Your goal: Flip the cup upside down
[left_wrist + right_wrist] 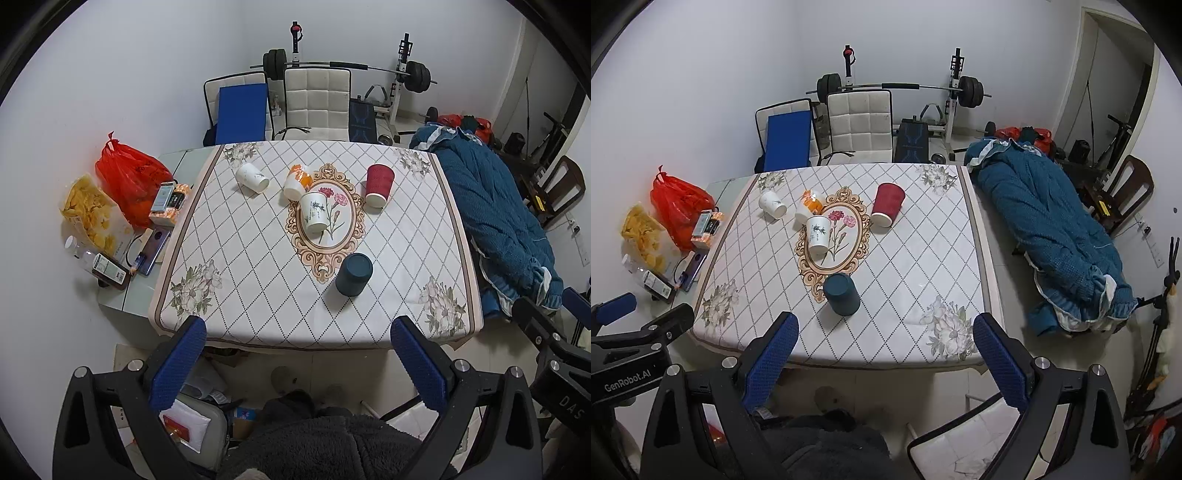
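Several paper cups stand on the patterned tablecloth [258, 266]. A dark blue cup [354, 274] is nearest, with its closed base up; it also shows in the right wrist view [841, 294]. A red cup [378, 184] [888, 204], a white floral cup [314, 212] [817, 234], an orange-and-white cup [296, 181] [809, 204] and a white cup [252, 177] [772, 205] stand farther back. My left gripper [298, 332] is open and empty, held before the table's near edge. My right gripper [885, 328] is open and empty, just short of the blue cup.
A red plastic bag [129, 177], a bag of chips [90, 210] and small boxes and bottles crowd the table's left side. A teal quilt [495, 214] lies right of the table. White chairs [317, 103] and a barbell rack [369, 70] stand behind it.
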`<control>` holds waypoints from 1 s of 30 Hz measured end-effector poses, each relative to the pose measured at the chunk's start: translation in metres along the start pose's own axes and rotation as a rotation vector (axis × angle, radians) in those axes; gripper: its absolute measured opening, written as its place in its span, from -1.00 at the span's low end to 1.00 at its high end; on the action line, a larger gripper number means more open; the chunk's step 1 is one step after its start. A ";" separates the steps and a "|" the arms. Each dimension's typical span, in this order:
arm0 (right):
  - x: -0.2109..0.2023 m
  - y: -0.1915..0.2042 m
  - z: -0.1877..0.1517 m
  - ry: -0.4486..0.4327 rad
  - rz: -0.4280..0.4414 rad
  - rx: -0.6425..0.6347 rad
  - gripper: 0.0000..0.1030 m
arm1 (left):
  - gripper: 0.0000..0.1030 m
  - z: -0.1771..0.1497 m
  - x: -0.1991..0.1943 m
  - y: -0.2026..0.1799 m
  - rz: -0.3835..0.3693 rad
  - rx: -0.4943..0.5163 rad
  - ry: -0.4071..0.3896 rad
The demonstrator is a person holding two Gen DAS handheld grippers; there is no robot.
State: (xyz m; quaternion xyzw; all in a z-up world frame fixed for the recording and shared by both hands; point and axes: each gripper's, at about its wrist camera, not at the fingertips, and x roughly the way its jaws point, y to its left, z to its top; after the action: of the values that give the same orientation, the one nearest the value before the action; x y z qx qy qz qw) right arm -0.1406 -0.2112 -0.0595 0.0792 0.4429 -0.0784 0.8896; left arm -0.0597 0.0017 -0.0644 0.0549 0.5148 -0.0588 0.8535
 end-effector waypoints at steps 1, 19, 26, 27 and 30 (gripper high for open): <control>0.001 0.000 0.000 0.001 0.000 -0.001 0.90 | 0.99 -0.001 -0.001 0.000 0.000 0.001 0.001; -0.002 0.001 -0.003 0.006 0.016 0.003 0.90 | 0.99 -0.002 -0.002 0.000 0.000 0.003 0.000; -0.003 0.001 -0.003 0.004 0.020 0.004 0.90 | 0.99 -0.002 -0.003 0.000 0.001 0.003 0.000; -0.003 0.002 -0.002 0.006 0.021 0.003 0.90 | 0.99 -0.002 -0.003 0.000 0.001 0.003 0.000; -0.003 0.001 -0.002 0.005 0.022 0.003 0.90 | 0.99 -0.002 -0.003 0.000 0.001 0.002 0.001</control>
State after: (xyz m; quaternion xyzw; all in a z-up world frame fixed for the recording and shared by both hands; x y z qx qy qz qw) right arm -0.1440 -0.2098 -0.0581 0.0859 0.4443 -0.0689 0.8891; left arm -0.0632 0.0019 -0.0630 0.0560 0.5151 -0.0588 0.8533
